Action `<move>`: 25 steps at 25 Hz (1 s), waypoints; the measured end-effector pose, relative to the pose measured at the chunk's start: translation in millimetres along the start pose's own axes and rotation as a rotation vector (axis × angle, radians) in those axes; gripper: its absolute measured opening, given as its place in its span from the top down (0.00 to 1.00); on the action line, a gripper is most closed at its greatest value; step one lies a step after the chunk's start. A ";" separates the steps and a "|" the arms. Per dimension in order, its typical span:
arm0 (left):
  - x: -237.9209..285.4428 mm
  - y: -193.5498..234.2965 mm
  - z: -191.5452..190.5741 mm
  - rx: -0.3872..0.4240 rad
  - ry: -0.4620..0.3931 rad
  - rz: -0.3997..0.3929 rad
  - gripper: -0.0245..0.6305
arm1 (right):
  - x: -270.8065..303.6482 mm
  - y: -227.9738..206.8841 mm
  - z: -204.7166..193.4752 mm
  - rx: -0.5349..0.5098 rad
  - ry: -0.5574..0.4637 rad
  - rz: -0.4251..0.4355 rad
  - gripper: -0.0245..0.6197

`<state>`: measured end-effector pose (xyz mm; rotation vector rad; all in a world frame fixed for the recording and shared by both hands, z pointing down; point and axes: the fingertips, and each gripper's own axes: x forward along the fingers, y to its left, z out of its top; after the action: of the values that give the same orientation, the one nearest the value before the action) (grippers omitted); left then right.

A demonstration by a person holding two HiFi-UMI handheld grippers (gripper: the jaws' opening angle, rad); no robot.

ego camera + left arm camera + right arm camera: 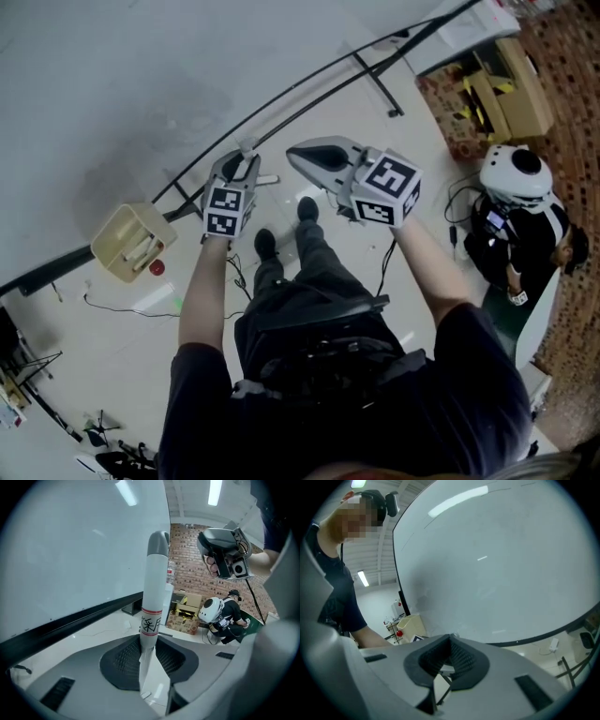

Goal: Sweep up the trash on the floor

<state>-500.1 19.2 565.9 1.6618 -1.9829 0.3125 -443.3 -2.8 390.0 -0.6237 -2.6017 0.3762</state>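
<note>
Closest to the head camera is the person's dark shirt, with shoes planted on the pale floor. Ahead, a black strip runs along the foot of a glossy pale panel. To the left stands a beige box, a red ball just beside it. To the right a crouched person in a white helmet is near cardboard boxes. The left gripper has its jaws clenched on an upright white handle with a grey cap and a red-edged label. The right gripper has its jaws pressed together, empty.
</note>
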 end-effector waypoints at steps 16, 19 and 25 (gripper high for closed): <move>-82.5 -98.8 105.0 0.157 -0.164 -0.253 0.82 | -5.2 59.5 32.5 -0.173 -0.020 -0.191 0.61; -92.4 -122.5 119.2 0.191 -0.182 -0.300 0.82 | -24.4 67.1 48.0 -0.170 -0.113 -0.223 0.67; -93.4 -173.1 147.3 0.270 -0.211 -0.384 0.82 | -77.2 73.7 65.8 -0.201 -0.184 -0.269 0.77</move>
<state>-359.9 -12.7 366.7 2.2845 -1.7686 0.2791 -385.5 13.1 279.9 -0.3063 -2.8751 0.0903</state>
